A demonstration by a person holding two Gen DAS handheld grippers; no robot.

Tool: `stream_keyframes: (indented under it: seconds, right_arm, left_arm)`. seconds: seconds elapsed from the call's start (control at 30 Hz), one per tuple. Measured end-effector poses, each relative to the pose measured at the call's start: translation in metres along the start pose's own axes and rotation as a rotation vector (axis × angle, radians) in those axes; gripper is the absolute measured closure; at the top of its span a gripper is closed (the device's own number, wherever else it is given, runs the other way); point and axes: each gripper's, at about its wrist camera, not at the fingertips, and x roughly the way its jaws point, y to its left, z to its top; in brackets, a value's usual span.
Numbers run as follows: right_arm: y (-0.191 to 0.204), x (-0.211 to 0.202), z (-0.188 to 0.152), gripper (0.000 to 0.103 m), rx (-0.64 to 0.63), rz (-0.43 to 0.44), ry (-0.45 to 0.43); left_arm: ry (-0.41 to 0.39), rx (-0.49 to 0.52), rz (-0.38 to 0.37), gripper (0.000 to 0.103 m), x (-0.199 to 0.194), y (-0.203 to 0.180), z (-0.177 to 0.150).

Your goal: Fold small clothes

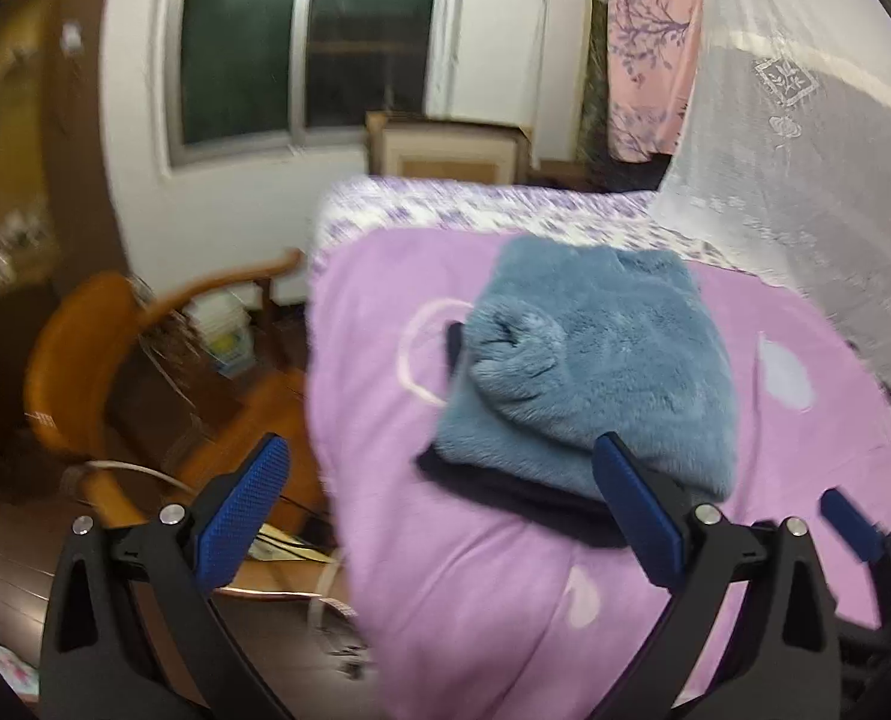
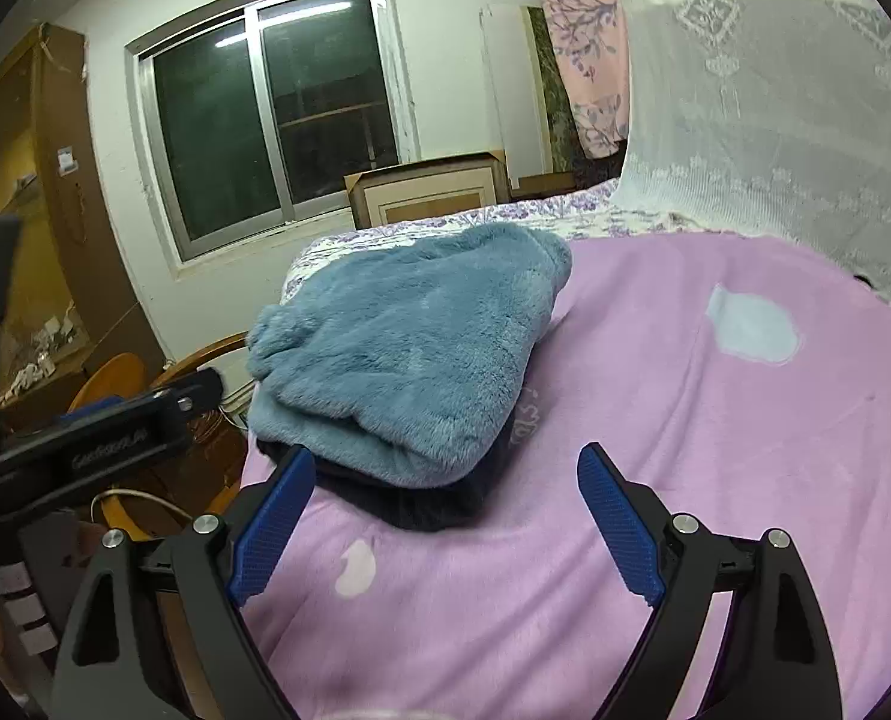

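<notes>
Chair [image 1: 85, 360] of wood sits far off to the left of the fingers, down on the floor. The left gripper [image 1: 439, 510] is wide apart and holds nothing. The fluffy blue garment [image 1: 595, 372] lies folded just ahead of it, on the purple blanket [image 1: 505, 600], on top of something dark [image 1: 505, 492]. Its long side runs away from the fingers. The right gripper [image 2: 445, 516] is wide apart too, empty, with the pile just ahead and a bit left. Both look about as near. White netting [image 2: 775, 120] hangs at the right. Nothing blocks the way.
</notes>
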Motion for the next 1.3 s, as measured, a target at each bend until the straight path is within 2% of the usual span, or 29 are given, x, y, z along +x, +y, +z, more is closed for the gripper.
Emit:
stream_keyframes:
  seconds: [0.3, 0.47, 0.63, 0.77, 0.93, 1.1, 1.3]
  right_arm:
    - [0.003, -0.069, -0.011, 0.007, -0.043, -0.032, -0.089]
    - [0.009, -0.098, -0.016, 0.007, -0.072, -0.051, -0.130]
    - [0.004, -0.116, -0.017, 0.004, -0.069, -0.084, -0.163]
    - [-0.006, -0.121, -0.017, 0.004, -0.018, -0.071, -0.160]
    - [-0.009, -0.116, -0.019, 0.004, 0.038, -0.037, -0.136]
    - [0.006, -0.108, -0.026, 0.004, 0.010, -0.071, -0.115]
    - [0.018, -0.111, -0.032, 0.004, -0.007, -0.043, -0.095]
  left_arm:
    - [-0.099, 0.042, 0.052, 0.005, -0.086, 0.007, -0.016]
    - [-0.129, 0.061, 0.026, 0.005, -0.112, 0.000, -0.023]
    - [-0.161, 0.102, 0.008, 0.005, -0.122, -0.012, -0.027]
    - [-0.171, 0.115, 0.006, 0.005, -0.126, -0.014, -0.028]
    - [-0.171, 0.124, 0.089, 0.005, -0.118, -0.009, -0.030]
    - [-0.127, 0.088, 0.052, 0.005, -0.110, 0.003, -0.028]
    - [-0.123, 0.074, 0.036, 0.005, -0.119, 0.006, -0.031]
